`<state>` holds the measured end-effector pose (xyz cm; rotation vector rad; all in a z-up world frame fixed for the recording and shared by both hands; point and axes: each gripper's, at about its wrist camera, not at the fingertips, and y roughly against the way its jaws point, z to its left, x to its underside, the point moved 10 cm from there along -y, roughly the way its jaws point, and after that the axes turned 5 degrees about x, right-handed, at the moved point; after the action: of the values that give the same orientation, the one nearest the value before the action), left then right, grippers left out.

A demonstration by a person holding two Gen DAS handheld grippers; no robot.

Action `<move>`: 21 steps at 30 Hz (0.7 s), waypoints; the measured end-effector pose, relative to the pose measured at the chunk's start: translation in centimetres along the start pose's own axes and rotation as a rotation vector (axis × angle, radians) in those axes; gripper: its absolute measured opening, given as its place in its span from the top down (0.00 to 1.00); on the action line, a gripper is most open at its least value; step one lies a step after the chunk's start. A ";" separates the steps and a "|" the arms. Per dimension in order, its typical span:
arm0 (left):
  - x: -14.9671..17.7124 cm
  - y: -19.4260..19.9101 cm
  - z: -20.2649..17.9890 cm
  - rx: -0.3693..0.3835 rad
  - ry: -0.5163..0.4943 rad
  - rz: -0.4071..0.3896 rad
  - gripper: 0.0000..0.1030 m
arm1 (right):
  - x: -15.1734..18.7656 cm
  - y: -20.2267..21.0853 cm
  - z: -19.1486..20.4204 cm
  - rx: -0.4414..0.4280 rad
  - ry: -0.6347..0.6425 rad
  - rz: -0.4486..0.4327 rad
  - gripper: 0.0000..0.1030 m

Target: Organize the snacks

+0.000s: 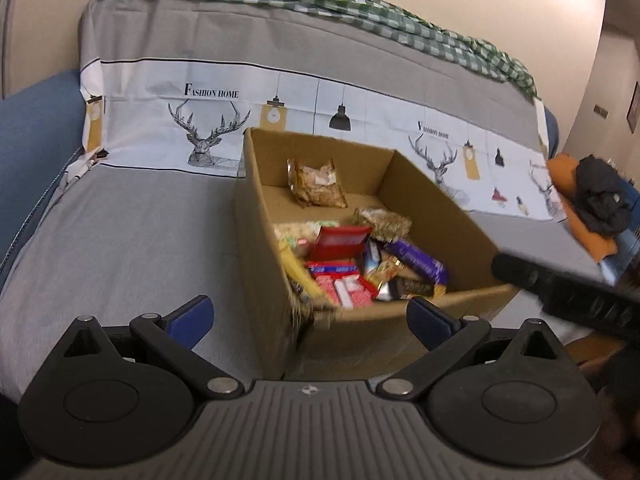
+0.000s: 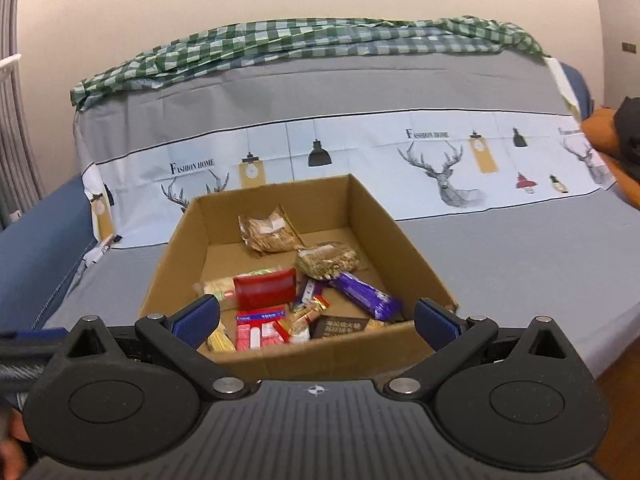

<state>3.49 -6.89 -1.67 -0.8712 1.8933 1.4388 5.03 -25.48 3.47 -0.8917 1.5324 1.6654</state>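
Left gripper (image 1: 310,314) jaws spread wide, nothing between them; right gripper (image 2: 316,320) the same. Open brown cardboard box (image 2: 404,256) sits frame centre on grey bed sheet (image 2: 520,264), holding mixed snack packets, purple wrapper (image 2: 366,294) and red pouch (image 2: 264,288) included.

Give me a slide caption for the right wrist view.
Open right gripper above a cardboard box of snacks on a sofa.
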 end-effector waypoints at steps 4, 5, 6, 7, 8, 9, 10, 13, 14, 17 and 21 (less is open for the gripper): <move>1.2 -0.8 0.1 -0.014 -0.035 -0.001 0.00 | 1.3 -0.2 0.7 -0.019 0.041 0.014 0.01; 1.2 -0.9 0.4 -0.018 -0.030 -0.002 0.01 | 1.7 -0.5 0.8 -0.017 0.053 0.022 0.01; 1.2 -1.1 0.7 -0.025 -0.034 0.001 0.00 | 2.0 -0.8 0.9 -0.015 0.059 0.024 0.01; 1.2 -1.2 1.1 -0.032 -0.039 0.001 0.00 | 2.3 -1.1 0.9 -0.013 0.058 0.024 0.01; 1.2 -1.3 1.5 -0.035 -0.038 0.000 0.00 | 2.6 -1.5 0.8 -0.013 0.041 0.025 0.01; 1.2 -1.4 2.1 -0.037 -0.030 0.000 0.00 | 2.7 -2.0 0.8 -0.002 0.037 0.041 0.01; 1.1 -1.4 2.7 -0.043 -0.019 0.002 0.00 | 2.6 -2.3 1.0 0.010 0.040 0.054 0.01; 1.0 -1.7 4.1 -0.061 0.012 0.014 0.00 | 2.3 -2.5 2.1 -0.001 0.055 0.025 0.01; 0.9 -1.7 4.4 -0.065 0.024 0.014 0.00 | 2.3 -2.7 2.3 0.002 0.064 0.029 0.01; 0.5 -1.7 4.9 -0.069 0.038 0.004 0.00 | 2.4 -3.0 3.2 0.002 0.100 0.022 0.01; 0.4 -1.7 4.6 -0.068 0.036 -0.001 0.00 | 2.6 -3.0 3.6 0.014 0.132 0.017 0.01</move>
<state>4.94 -2.81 -3.99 -0.9358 1.8796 1.5039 6.13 -21.61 -0.12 -1.0011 1.6416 1.6341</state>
